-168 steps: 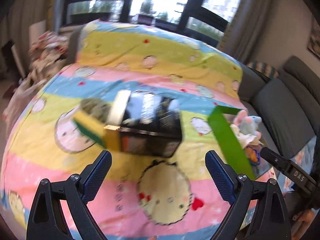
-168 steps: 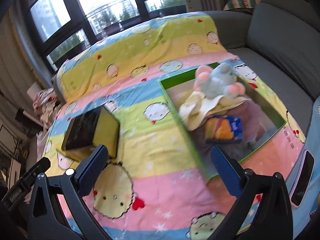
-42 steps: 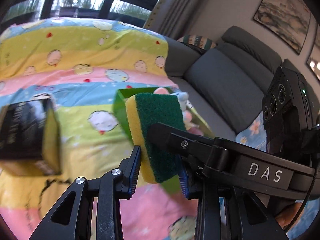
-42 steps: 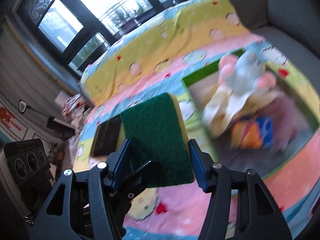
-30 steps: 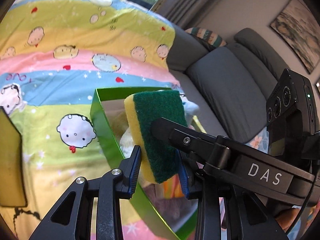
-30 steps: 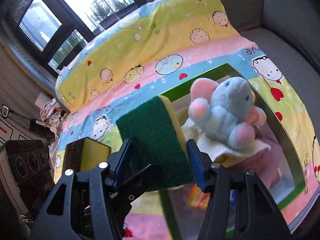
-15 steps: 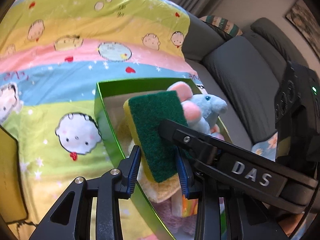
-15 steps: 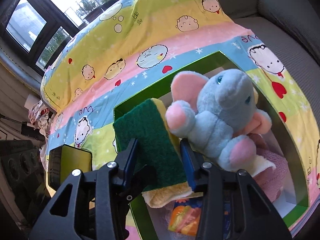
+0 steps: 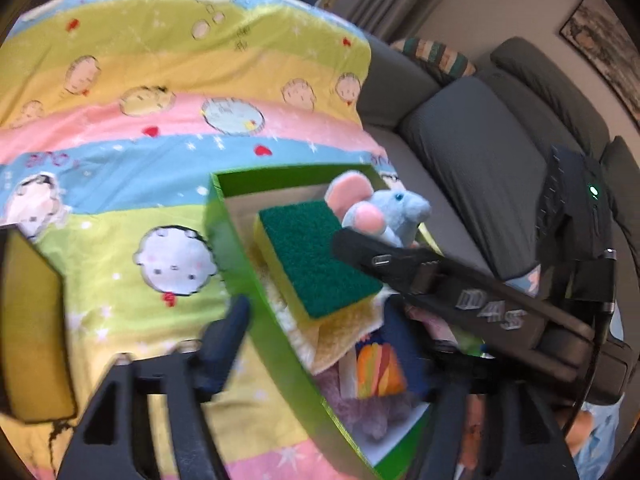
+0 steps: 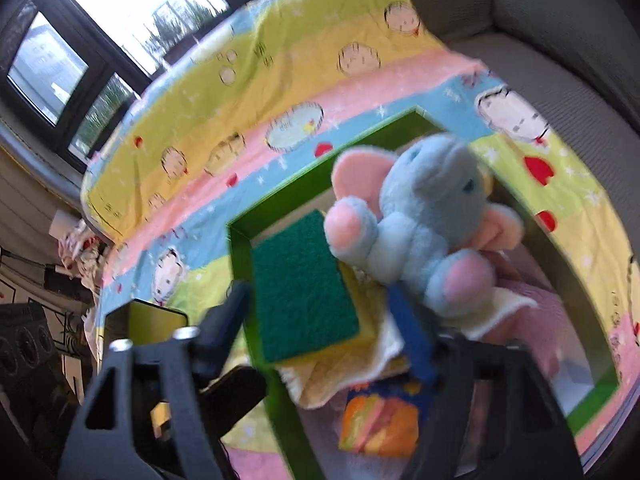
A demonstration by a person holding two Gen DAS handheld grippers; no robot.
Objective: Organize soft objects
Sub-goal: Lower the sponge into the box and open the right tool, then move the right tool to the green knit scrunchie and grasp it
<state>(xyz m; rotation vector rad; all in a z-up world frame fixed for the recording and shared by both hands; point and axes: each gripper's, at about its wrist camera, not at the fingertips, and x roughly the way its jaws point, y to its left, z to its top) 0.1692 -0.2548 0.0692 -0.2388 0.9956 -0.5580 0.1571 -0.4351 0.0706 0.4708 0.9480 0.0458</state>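
A green-and-yellow sponge (image 9: 316,260) lies free inside the green box (image 9: 236,252), on a yellow cloth (image 9: 344,332), beside a grey-and-pink plush elephant (image 9: 384,212). It also shows in the right wrist view (image 10: 304,292), next to the elephant (image 10: 424,236) in the box (image 10: 240,248). My left gripper (image 9: 332,344) is open just behind the sponge. My right gripper (image 10: 324,336) is open around the sponge's near end, not touching it. The right gripper's body crosses the left wrist view (image 9: 460,300).
A striped cartoon blanket (image 9: 132,128) covers the surface. A black-and-yellow box (image 9: 28,340) stands at the left; it also shows in the right wrist view (image 10: 156,316). An orange-and-blue packet (image 10: 380,424) and pink cloth (image 10: 532,320) lie in the green box. A grey sofa (image 9: 480,152) is at the right.
Both grippers held the sponge together over the green box. Both have opened, and the sponge now rests in the box on the yellow cloth.
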